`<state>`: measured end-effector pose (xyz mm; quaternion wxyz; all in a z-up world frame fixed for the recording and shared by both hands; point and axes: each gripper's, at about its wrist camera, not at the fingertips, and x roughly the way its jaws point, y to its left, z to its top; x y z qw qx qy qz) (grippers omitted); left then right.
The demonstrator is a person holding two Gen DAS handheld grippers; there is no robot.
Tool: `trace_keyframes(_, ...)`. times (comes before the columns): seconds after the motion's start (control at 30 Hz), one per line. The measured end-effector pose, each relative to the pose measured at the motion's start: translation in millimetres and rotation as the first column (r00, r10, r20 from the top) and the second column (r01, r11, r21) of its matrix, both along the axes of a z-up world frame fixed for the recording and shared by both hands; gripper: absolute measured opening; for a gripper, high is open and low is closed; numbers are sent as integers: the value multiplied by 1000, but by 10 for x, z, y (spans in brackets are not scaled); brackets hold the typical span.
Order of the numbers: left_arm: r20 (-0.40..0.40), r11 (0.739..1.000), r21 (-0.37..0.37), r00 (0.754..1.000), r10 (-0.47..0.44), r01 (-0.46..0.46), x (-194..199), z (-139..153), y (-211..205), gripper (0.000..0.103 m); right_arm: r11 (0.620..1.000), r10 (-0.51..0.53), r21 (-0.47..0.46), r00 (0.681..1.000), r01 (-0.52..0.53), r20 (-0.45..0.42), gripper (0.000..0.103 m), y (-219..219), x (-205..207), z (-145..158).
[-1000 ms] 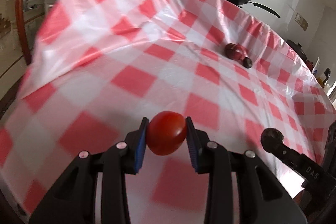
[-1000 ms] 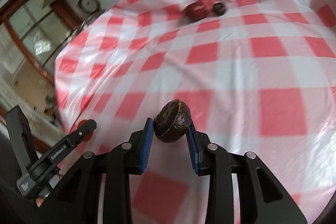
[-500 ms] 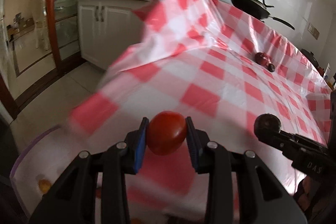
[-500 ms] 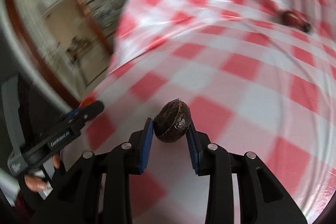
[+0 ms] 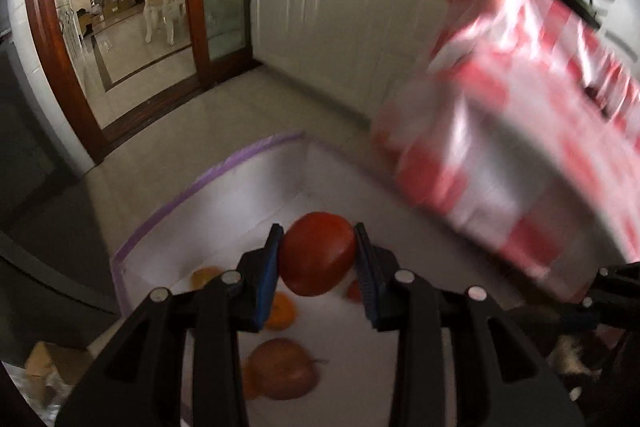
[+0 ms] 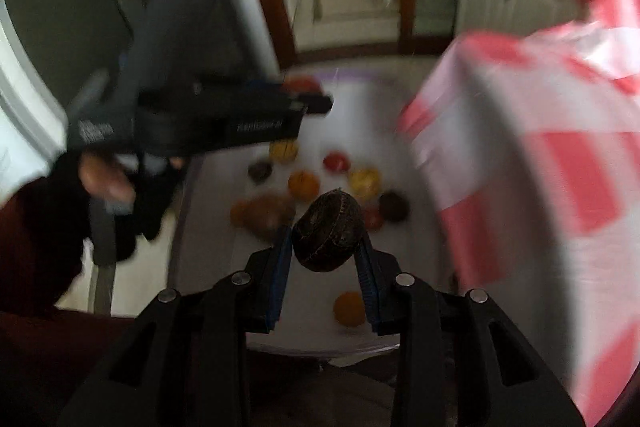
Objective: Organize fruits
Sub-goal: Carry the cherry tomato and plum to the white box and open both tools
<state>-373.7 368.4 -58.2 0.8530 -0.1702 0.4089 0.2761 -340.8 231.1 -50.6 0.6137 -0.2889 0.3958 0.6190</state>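
The left gripper (image 5: 318, 259) pinched a red tomato (image 5: 318, 259) between its blue pads, the fruit bulging out above and below them. Directly beneath and ahead of it lay a white bin (image 5: 224, 211) with a purple rim, standing on the tiled floor. Inside the bin, just under the left gripper, sat a brownish apple (image 5: 282, 369) with a short stem, an orange fruit (image 5: 282, 311) partly hidden behind the left pad, and another orange one (image 5: 206, 275) farther left. To the gripper's right hung the blurred edge of the red-and-white checked tablecloth (image 5: 516, 131) draped over the table.

The right gripper (image 6: 327, 237) was clamped on a dark brown, wrinkled round fruit (image 6: 327, 237), its kind unclear. Below it the same white bin (image 6: 400, 167) held a scatter of fruit: a small orange one (image 6: 349, 308) close under the pads, a dark one (image 6: 394, 206) to the right, and yellow (image 6: 365, 182), orange (image 6: 303, 185) and red (image 6: 336, 161) pieces farther ahead, all softened by blur. To the upper left of the right gripper, a person's hand (image 6: 102, 179) in a dark red sleeve (image 6: 28, 227) held the left gripper, whose tip reached over the bin's far end. The checked tablecloth hung at the right.
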Motion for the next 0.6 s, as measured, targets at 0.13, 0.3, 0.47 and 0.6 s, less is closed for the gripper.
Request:
trace_keyframes(0.13,-231,1000,-4,973,-23,23,138,-455,40,36,989,6,-148,998,-14,-55,33,301,10,-445)
trace_keyframes(0.3,-305,994,-107,952,-32,0,213,-812,106,37,964,-9,-266,997,-11,-74,33,534,60,-865)
trace_keyframes(0.47,-328,995,-97,944,-35,3,218,-885,96,37,956,37,-292,999,-33,9,33,624,-39,-973)
trace_keyframes(0.6,-303,995,-103,953,-28,-3,198,-812,112,48,962,84,-267,995,-66,58,48,515,-83,-866)
